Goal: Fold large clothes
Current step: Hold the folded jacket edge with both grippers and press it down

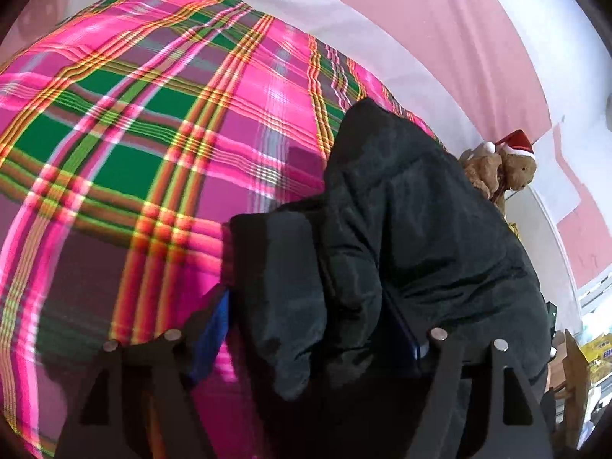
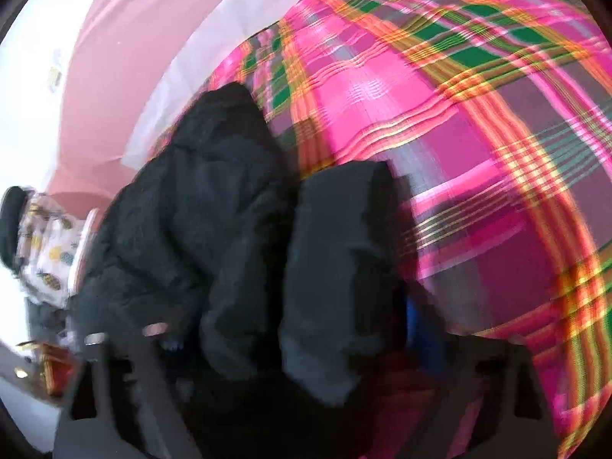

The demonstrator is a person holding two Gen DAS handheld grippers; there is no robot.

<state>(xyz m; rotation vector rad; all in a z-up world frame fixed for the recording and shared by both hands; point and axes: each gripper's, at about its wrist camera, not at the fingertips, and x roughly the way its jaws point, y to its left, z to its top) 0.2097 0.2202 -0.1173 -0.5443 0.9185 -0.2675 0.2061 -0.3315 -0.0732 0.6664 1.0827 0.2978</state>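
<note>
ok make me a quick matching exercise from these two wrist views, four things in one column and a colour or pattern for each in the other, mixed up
Things:
1. jacket
2. bedspread
3. teddy bear's hat
4. cloth bundle at the left edge of the right wrist view

Colour or pattern:
A. red with white trim
B. white with a pineapple print
C. black
D. pink, green and orange plaid

Pairs: 1-C, 2-D, 3-A, 4-B

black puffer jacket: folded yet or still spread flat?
Neither: the black padded puffer jacket is bunched, a thick fold draped between each gripper's fingers, over the pink-and-green plaid bedspread. No neat fold visible.
</note>
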